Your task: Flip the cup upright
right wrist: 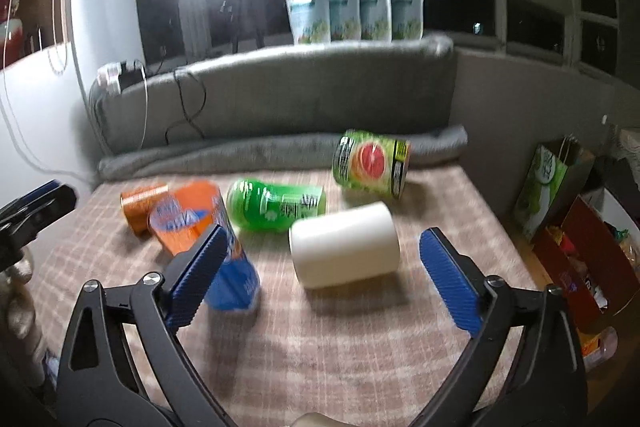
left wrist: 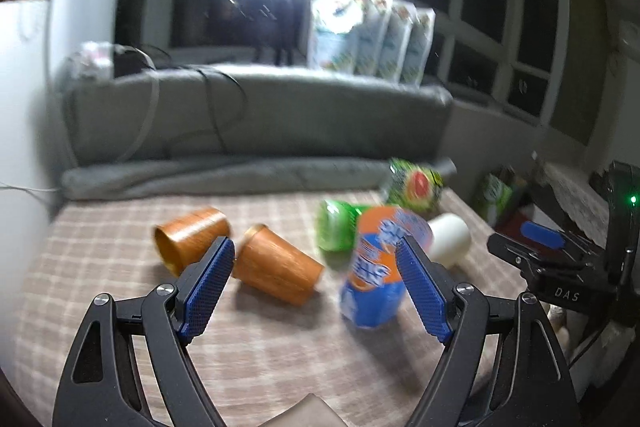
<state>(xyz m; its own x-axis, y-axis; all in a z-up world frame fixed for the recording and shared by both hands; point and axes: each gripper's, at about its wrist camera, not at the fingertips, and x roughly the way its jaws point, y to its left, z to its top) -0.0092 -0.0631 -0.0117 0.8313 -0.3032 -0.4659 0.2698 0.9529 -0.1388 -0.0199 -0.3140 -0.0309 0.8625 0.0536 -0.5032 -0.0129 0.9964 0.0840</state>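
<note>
In my left wrist view my left gripper [left wrist: 316,283] stands wide apart with nothing between its blue pads, low in the frame over the checked tablecloth [left wrist: 120,291]. Just beyond its left pad two orange-brown cups lie on their sides: the nearer cup [left wrist: 278,269] at centre, its mouth toward the lower right, and the farther cup [left wrist: 192,241] to its left with the open mouth facing me; whether the two touch I cannot tell through the blur. Right of centre an orange-and-blue bottle [left wrist: 374,267] lies tipped, partly behind my right pad, with a green bottle [left wrist: 336,231] and a white cup [left wrist: 450,239] on its side beyond it. At the right edge my right gripper [left wrist: 540,239] shows side-on. In the right wrist view that gripper [right wrist: 320,275] is also spread wide and empty, the white cup [right wrist: 344,251] lying between its pads but farther out, touching neither. A grapefruit-label can [right wrist: 372,163] lies tilted near the grey cushion [right wrist: 280,99].
</note>
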